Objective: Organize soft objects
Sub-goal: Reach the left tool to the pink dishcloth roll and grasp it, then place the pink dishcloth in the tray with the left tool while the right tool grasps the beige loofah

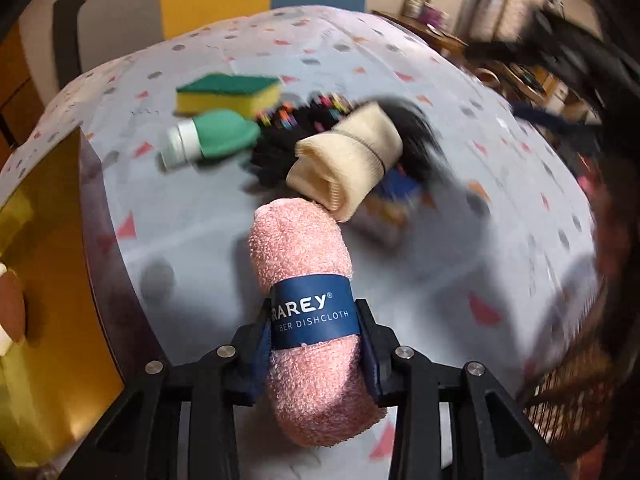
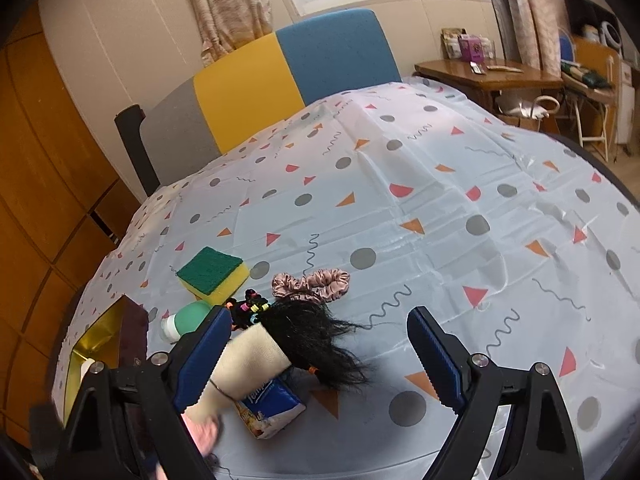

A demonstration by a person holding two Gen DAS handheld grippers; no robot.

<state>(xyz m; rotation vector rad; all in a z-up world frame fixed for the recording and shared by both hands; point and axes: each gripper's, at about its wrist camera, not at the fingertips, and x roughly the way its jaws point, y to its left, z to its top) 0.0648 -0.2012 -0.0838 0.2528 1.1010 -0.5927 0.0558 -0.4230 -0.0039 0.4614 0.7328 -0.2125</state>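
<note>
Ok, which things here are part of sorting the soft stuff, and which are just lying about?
Part of the job:
pink dishcloth, held in the left gripper
cream sock roll
sponge
pink scrunchie
black hairpiece
gold-lined box

Just lying about:
tissue pack
small hair ties
green-capped bottle

Your left gripper [image 1: 316,354] pointed steeply down, its jaws clamped on both sides of the pink dishcloth roll [image 1: 308,312] at its blue band. Your right gripper [image 2: 320,356] pointed down at a shallower slant, its jaws spread wide, with nothing pressed between the blue pads [image 2: 434,356].
</note>
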